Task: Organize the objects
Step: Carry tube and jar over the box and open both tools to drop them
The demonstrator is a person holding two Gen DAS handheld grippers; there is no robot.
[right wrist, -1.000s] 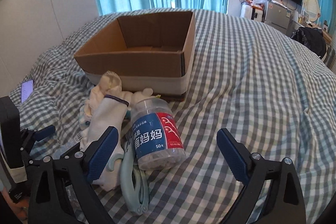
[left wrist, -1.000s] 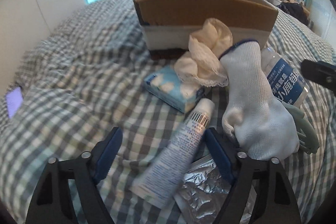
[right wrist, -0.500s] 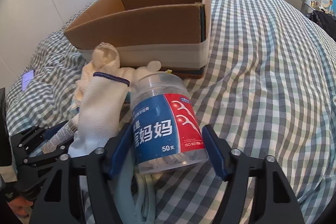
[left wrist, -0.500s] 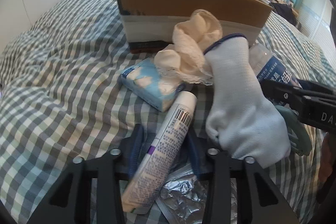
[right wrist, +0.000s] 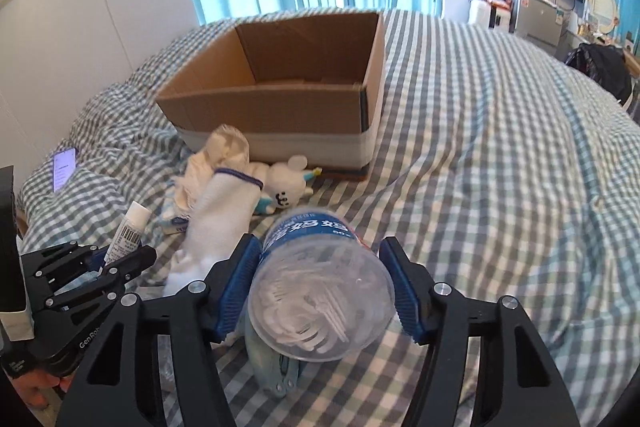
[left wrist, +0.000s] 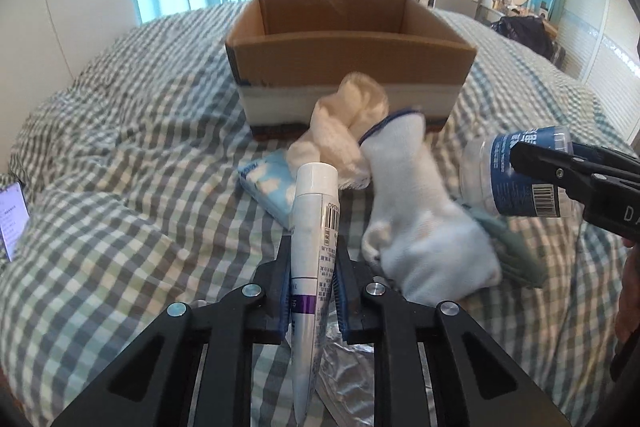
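Note:
My left gripper (left wrist: 313,267) is shut on a white tube (left wrist: 314,223) and holds it upright above the bed; the tube also shows in the right wrist view (right wrist: 130,227). My right gripper (right wrist: 320,275) is shut on a clear jar of floss picks (right wrist: 320,283) with a blue label, lifted off the bed; the jar also shows in the left wrist view (left wrist: 516,179). An open cardboard box (left wrist: 348,67) stands ahead on the bed, also in the right wrist view (right wrist: 280,99). A white glove (left wrist: 420,223), a cream cloth (left wrist: 344,131) and a blue tissue pack (left wrist: 268,183) lie before it.
A small white plush toy (right wrist: 286,187) lies by the box's front. Crinkled foil (left wrist: 348,379) lies under my left gripper. A teal clip (right wrist: 276,367) lies under the jar. A phone (right wrist: 64,167) rests at the bed's left edge. The checked bedspread (right wrist: 500,167) stretches to the right.
Both grippers closed on their objects and rose: the left lifted the tube upright off the bed, the right lifted the jar and tilted its base toward the camera.

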